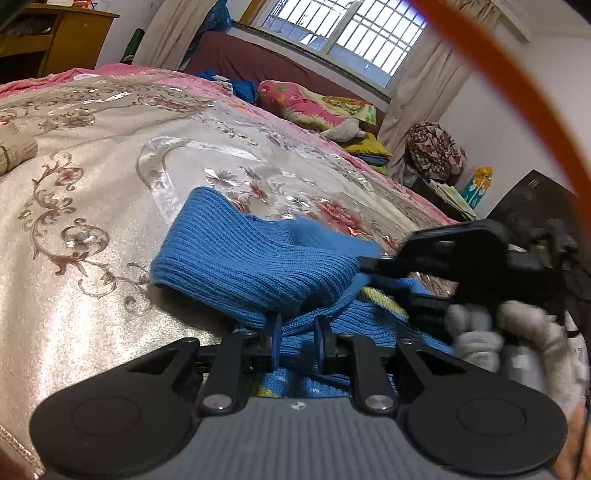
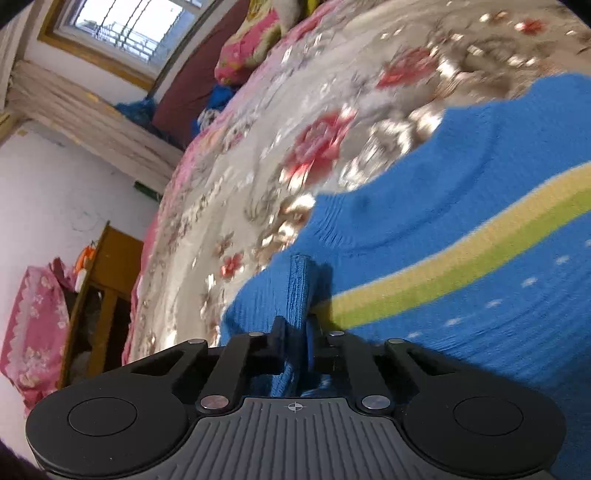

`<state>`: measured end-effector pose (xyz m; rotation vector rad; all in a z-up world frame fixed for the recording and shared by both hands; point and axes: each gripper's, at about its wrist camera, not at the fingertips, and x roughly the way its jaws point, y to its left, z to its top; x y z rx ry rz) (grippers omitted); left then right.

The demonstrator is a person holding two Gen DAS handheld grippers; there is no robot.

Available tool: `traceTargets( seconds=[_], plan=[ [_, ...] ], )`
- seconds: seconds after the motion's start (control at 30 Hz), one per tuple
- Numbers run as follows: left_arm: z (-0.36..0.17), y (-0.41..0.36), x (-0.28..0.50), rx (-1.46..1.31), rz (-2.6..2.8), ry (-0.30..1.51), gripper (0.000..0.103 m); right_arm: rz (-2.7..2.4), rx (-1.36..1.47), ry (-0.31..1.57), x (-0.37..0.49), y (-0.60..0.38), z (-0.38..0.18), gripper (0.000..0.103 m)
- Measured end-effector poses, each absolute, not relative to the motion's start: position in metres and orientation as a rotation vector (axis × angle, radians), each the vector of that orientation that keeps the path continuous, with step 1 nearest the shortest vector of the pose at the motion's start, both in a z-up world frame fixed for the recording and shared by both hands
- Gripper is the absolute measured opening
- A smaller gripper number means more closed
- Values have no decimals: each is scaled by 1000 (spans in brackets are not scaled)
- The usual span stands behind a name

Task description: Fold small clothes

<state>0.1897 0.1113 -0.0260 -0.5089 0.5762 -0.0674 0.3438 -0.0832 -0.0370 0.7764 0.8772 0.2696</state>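
A small blue knitted sweater (image 1: 251, 266) with a yellow-green stripe (image 2: 480, 251) lies on the floral bedspread (image 1: 92, 184). My left gripper (image 1: 297, 343) is shut on a bunched fold of the blue knit close to the camera. My right gripper (image 2: 301, 332) is shut on a ribbed edge of the same sweater, which stands up between its fingers. In the left wrist view the right gripper (image 1: 373, 266) shows at the right, held by a gloved hand (image 1: 517, 339), pinching the sweater's edge. A ribbed part of the sweater is folded over toward the left.
The bed runs toward a window (image 1: 351, 33) with a dark red headboard (image 1: 258, 62) and pink pillows (image 1: 306, 103). A wooden cabinet (image 1: 55, 40) stands at the far left. Bundled cloth (image 1: 436, 147) and a dark cabinet (image 1: 535, 199) stand at the right. An orange cable (image 1: 517, 92) crosses the upper right.
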Motion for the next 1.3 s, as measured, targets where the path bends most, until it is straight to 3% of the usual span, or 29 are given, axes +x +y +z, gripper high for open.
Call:
traceTargets(
  seconds=[0.13,0.4,0.8,1.03,1.13,1.3],
  plan=[
    [-24,109,188,-507,-79,566,36,258,792,805,325,-113,-13,9],
    [-20,102,185,-476,-101,544,47,239,686,613,249,-189,48,9],
    [-23,89,186,-374,-76,553,48,160,779,736,228,-224,-17,14],
    [-23,90,186,-382,-76,556,48,101,832,757,243,-233,-16,17],
    [-22,91,185,-389,-74,552,48,98,814,767,257,-226,-9,12],
    [-21,95,184,-405,-67,536,48,221,699,577,250,-207,44,10]
  ],
)
